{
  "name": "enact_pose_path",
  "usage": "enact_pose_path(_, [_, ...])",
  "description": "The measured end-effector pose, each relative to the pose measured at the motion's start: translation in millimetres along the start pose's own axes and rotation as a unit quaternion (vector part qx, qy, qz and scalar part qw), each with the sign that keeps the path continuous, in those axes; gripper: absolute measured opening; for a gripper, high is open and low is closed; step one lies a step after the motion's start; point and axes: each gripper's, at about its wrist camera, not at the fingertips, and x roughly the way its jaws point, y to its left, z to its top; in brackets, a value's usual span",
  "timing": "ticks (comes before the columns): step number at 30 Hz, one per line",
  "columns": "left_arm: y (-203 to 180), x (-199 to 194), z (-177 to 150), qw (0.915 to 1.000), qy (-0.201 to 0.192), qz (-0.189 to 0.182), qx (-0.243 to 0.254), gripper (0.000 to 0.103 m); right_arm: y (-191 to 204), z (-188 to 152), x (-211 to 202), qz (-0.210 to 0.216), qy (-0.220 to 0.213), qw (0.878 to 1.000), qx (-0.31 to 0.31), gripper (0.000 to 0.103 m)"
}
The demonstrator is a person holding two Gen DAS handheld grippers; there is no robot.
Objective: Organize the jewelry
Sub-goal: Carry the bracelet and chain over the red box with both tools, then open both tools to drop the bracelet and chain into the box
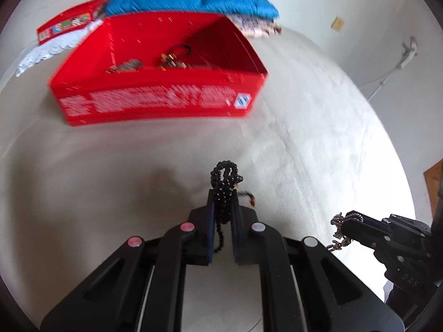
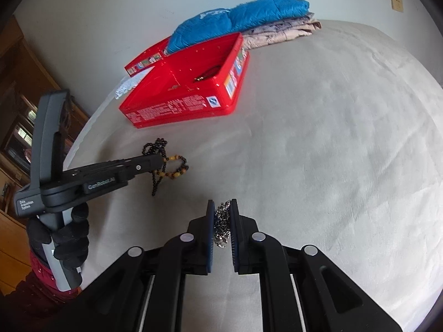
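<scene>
Right wrist view: beige bed cover [image 2: 318,144] (slightly creased) meets pale wall [image 2: 97,13].

Open pale bed surface [image 2: 318,144] is seen between the two tools and the red box [image 2: 188,94], with nothing lying on the stretch in front of the box's near wall. To the right of the red box the surface is bare out to the bed's edge. Passage behind the red box is blocked by folded blue cloth [image 2: 238,19] stacked on patterned fabric [image 2: 279,31], and its left rear by a red lid [image 2: 144,61]. The box's top is open; small jewelry pieces [image 1: 169,61] lie on its floor.
</scene>
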Motion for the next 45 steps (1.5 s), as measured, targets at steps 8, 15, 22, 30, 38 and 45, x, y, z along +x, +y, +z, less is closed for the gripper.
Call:
enact_pose_path(8, [29.1,-52.4,3.0,0.9978,-0.061,-0.010,-0.025,0.007,33.2,22.2,-7.6,0.013,-0.020,0.999,-0.029,0.010])
enact_pose_path(15, [44.3,-94.6,21.3,0.9919,-0.122,-0.014,-0.031,0.008,65.5,57.9,-8.2,0.027,-0.037,0.998,-0.051,0.010])
enact_pose_path(22, [58.3,-110.1,64.3,0.9844,-0.170,0.004,-0.046,0.008,89.9,111.0,1.3,0.044,-0.056,0.996,-0.056,0.010])
enact_pose_path(30, [83.6,-73.1,123.1,0.9826,-0.172,0.019,-0.069,0.008,92.5,172.5,56.5,0.018,-0.052,0.998,-0.041,0.010])
enact_pose_path(38, [99.7,-5.0,164.3,0.9911,-0.111,0.020,-0.071,0.008,71.3,208.9,141.2,-0.023,-0.001,1.000,-0.014,0.010])
enact_pose_path(45, [116.5,36.2,179.7,0.9937,-0.068,0.020,-0.087,0.010,59.6,221.3,181.7,-0.039,0.018,0.999,-0.003,0.013])
